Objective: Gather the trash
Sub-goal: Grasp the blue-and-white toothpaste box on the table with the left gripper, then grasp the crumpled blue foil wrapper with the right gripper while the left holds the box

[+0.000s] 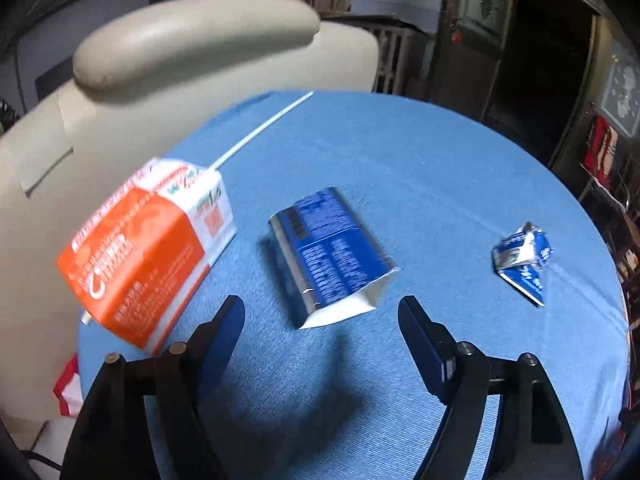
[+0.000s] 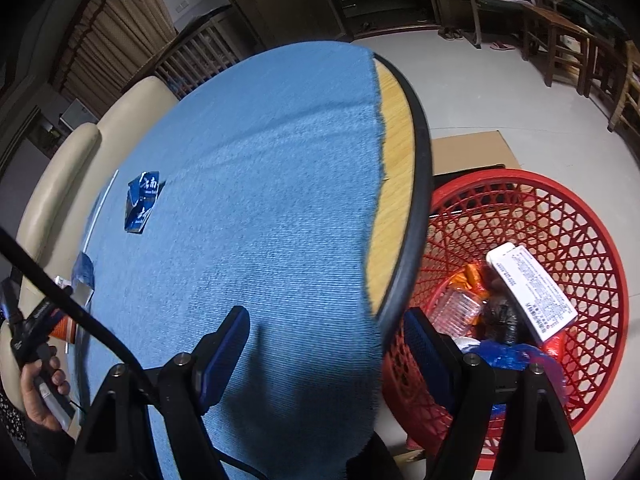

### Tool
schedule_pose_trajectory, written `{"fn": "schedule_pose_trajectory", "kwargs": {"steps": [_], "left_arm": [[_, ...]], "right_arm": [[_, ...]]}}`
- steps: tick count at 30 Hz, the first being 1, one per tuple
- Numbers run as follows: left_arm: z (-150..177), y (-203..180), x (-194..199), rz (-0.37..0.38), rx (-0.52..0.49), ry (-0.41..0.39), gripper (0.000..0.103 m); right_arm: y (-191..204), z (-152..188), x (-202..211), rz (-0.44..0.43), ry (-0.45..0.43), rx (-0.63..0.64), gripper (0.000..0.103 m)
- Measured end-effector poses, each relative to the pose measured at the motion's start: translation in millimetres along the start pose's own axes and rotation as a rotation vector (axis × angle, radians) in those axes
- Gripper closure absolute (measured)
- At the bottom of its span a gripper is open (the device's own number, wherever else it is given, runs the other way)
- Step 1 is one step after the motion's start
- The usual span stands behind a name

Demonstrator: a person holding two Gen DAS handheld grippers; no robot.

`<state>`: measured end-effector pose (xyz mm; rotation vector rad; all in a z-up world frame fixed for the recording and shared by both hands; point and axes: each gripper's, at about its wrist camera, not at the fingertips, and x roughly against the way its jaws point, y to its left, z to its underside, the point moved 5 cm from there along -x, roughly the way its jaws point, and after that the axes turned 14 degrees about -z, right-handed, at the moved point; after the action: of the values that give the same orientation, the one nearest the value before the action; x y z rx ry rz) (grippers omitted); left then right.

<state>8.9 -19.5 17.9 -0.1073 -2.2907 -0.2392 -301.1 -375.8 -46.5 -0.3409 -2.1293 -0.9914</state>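
The left gripper [image 1: 320, 312] hangs over the round table [image 2: 396, 152] with its jaws spread wide and nothing between them. Just ahead of its fingertips a dark blue carton [image 1: 332, 260] lies flat on the blue cloth [image 1: 420, 184], its white folded end turned toward the gripper, so it looks like the next piece to be picked up. To the left an orange and white carton [image 1: 144, 248] lies at the table's edge with a white straw [image 1: 264, 130] sticking out past it, close to the cream sofa [image 1: 192, 36]. Off to the right, well apart from the others, lies a small crumpled blue wrapper [image 1: 520, 260].

The right gripper [image 2: 326, 336] is also spread open and empty, straddling the table's rim. Beside the table on the floor stands a red basket [image 2: 580, 240], already holding a white box [image 2: 528, 292], clear plastic and orange and blue scraps. It stands right below the edge, which makes dropping things in a short reach. Because the cloth stops short of the rim on that side, bare wood shows there.

At the left of the right view a hand [image 2: 40, 392] grips the other tool's handle.

The three pieces on the table remain to be collected
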Motion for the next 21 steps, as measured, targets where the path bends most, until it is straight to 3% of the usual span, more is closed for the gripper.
{"fn": "schedule_pose_trajectory", "kwargs": {"steps": [2,11,12,14,21], "left_arm": [[-5,-2,-4,-0.030,0.005,-0.001,0.015],[-29,-22,-54,-0.156,0.028,0.073,0.015],[-27,-22,-60,-0.140,0.035,0.094,0.016],[-28,-23,-69,-0.104,0.059,0.095,0.040],[-3,-25,-42,-0.046,0.020,0.052,0.042]], "right_arm": [[1,0,-1,0.002,-0.001,0.002,0.018],[-3,-3,11,0.002,-0.031,-0.001,0.018],[-3,-4,14,0.009,-0.040,0.007,0.018],[-1,-8,19,0.016,-0.055,0.017,0.018],[46,-39,2,-0.024,-0.067,0.113,0.018]]}}
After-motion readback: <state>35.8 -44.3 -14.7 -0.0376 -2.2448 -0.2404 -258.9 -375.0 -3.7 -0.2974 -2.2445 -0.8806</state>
